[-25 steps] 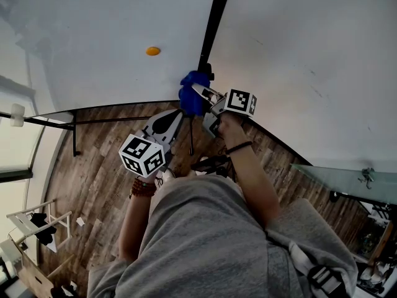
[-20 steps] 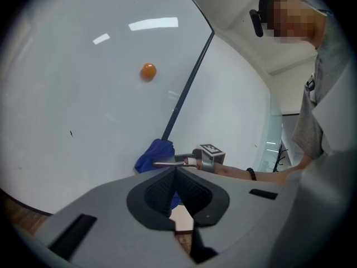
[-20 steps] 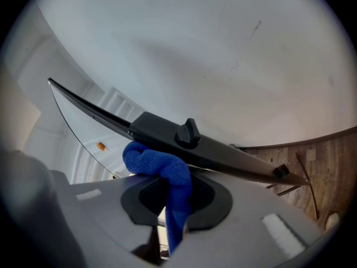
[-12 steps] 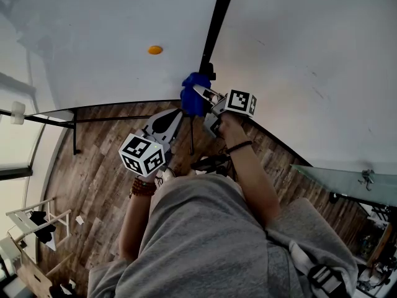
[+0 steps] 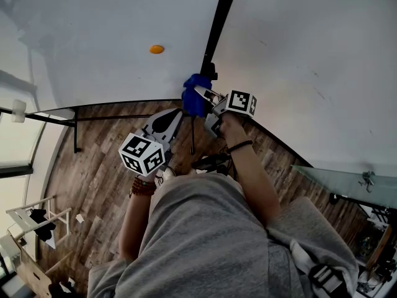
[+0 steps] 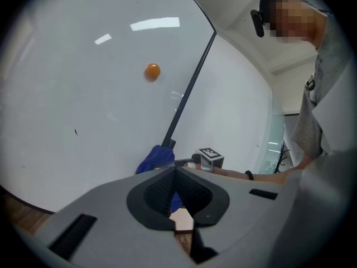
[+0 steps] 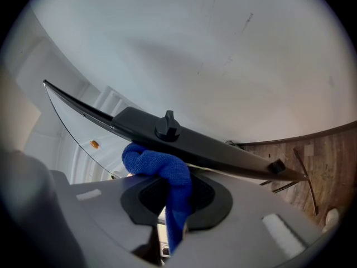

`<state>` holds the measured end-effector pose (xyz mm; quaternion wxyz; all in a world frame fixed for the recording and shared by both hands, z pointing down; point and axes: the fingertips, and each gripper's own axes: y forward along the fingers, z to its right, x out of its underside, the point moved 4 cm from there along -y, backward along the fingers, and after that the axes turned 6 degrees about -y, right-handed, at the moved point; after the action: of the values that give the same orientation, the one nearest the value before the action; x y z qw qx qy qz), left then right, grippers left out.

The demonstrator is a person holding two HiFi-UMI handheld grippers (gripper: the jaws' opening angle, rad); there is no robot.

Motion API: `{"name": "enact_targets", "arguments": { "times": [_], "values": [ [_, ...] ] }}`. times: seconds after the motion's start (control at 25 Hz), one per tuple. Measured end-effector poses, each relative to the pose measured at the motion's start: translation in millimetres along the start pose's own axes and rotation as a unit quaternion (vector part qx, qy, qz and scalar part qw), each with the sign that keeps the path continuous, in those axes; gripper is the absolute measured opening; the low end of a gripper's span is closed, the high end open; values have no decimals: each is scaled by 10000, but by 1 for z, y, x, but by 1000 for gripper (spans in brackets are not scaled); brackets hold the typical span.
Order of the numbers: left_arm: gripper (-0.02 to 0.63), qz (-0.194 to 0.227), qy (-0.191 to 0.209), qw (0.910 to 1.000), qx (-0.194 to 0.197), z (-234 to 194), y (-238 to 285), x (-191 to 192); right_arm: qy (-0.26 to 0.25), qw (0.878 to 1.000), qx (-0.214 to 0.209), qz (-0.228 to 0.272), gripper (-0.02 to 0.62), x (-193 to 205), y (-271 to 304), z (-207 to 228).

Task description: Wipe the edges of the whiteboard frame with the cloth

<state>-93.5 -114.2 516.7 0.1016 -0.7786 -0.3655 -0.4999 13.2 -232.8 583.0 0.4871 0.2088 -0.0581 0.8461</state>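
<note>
One stroke is in hand: the right gripper (image 7: 175, 184) clamps the cloth (image 7: 156, 161), seemingly against the frame (image 7: 223, 149) just ahead. The left gripper (image 6: 175, 171) is closed and empty. Next, slide the cloth along the edge.

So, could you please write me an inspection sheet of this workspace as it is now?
Surface: whiteboard, white, a few faint marks; black frame.
Job's things: blue cloth, bunched against the frame just below a knob.
Clutter: orange magnet on the whiteboard.
Grippers: right tongs shut on the cloth; left tongs shut, empty, apart from the cloth.
Cables: nothing seen.
Surroundings: wood floor; glass panel at the right.
</note>
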Motion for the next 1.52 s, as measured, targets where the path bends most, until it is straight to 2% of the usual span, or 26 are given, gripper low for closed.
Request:
{"name": "enact_targets", "arguments": {
  "times": [1.52],
  "values": [
    [8, 20, -124, 9997, -193, -23, 0, -3, 378, 9988, 204, -236, 61, 22, 8, 46]
  ]
}}
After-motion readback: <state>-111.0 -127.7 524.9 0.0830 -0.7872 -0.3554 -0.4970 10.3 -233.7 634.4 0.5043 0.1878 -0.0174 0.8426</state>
